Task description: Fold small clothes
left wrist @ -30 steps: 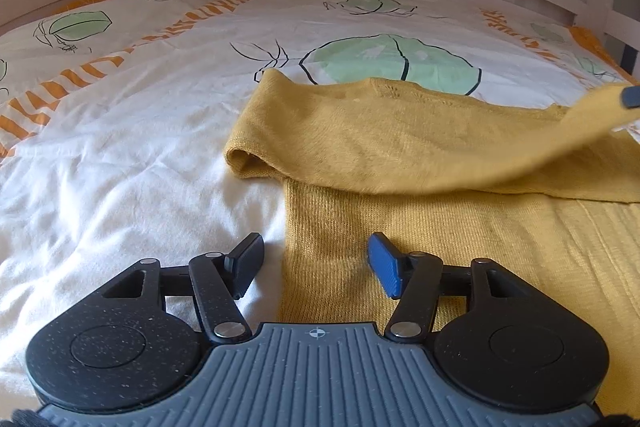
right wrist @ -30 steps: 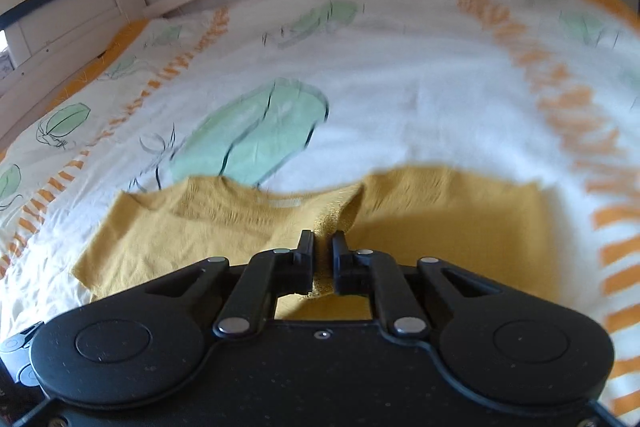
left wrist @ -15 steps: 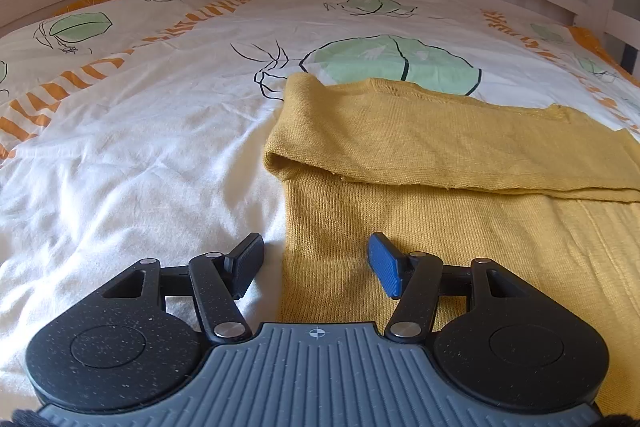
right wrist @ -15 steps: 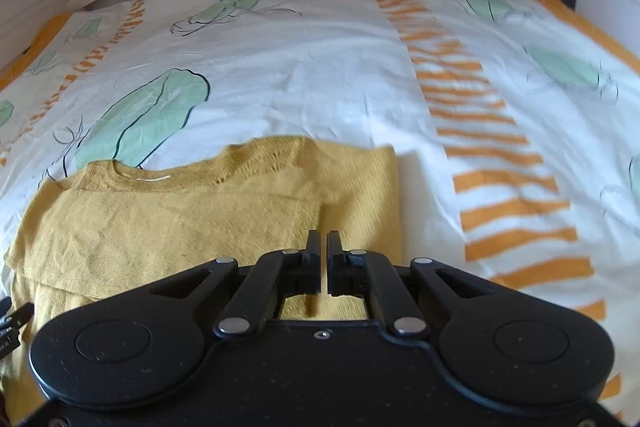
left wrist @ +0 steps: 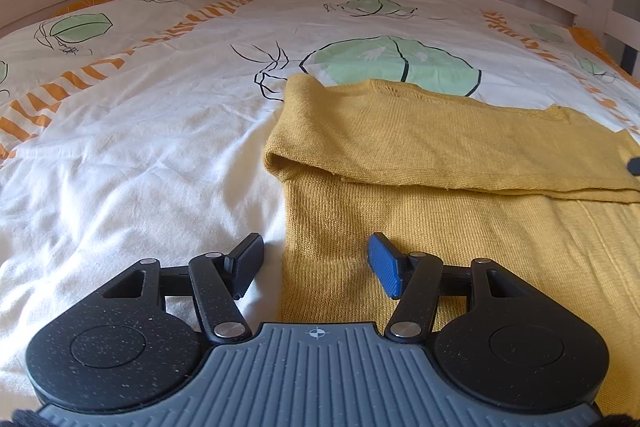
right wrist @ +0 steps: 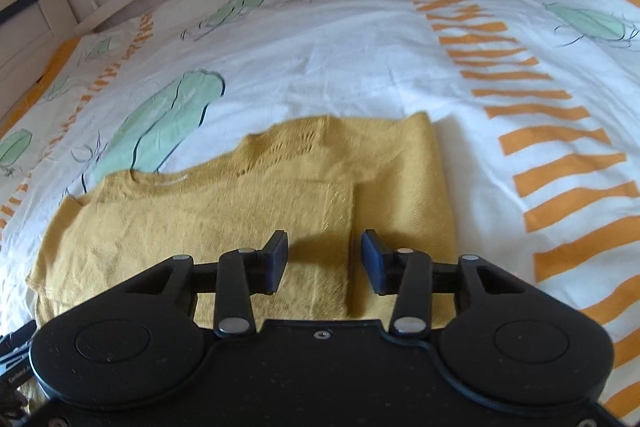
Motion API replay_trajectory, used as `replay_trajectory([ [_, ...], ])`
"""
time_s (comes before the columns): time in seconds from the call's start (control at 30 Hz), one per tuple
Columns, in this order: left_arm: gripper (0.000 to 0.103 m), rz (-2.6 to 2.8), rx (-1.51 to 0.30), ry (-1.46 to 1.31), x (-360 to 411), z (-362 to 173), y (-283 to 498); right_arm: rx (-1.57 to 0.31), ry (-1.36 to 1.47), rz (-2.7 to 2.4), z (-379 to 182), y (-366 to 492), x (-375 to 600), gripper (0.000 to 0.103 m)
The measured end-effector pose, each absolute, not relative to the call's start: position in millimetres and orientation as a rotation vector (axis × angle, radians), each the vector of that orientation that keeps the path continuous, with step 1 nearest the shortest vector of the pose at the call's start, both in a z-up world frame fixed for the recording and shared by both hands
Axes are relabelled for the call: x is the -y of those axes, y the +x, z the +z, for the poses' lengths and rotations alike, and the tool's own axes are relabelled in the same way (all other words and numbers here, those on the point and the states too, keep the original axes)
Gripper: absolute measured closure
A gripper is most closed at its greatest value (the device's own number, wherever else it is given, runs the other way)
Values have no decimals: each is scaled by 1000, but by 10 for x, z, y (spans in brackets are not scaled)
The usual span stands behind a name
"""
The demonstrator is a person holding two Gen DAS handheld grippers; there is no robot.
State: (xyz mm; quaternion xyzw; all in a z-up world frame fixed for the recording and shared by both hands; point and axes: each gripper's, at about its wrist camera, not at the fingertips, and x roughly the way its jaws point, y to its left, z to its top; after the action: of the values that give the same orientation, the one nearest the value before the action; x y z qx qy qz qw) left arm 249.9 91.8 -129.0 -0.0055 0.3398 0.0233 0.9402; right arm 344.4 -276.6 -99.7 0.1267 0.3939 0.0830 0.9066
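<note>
A yellow sweater (left wrist: 460,211) lies flat on the bed (left wrist: 140,147), one sleeve folded across its chest. The left gripper (left wrist: 316,265) sits low at the sweater's edge, fingers apart, holding nothing. The right gripper (right wrist: 324,261) hovers over the sleeve's end, fingers also apart and empty.
</note>
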Motion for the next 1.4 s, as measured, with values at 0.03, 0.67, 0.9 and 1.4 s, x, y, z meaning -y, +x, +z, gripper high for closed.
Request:
replay_trajectory([
  [0.03, 46, 48, -694, -12, -918, -1290, 2500, -800, 241, 183, -966, 3413, 2733, 92],
  [0.67, 36, -19, -848, -51, -1036, -1097, 2540, -791, 198, 156, -840, 2990, 2930, 34],
  [0.9, 35, -65, -947, -115, -1205, -1011, 2259, -813, 253, 194, -711, 2492, 3062, 27],
  [1.4, 35, -166, -1036, -123, -1348, -896, 1378, -998, 386, 203, -794, 1486, 3334, 14],
])
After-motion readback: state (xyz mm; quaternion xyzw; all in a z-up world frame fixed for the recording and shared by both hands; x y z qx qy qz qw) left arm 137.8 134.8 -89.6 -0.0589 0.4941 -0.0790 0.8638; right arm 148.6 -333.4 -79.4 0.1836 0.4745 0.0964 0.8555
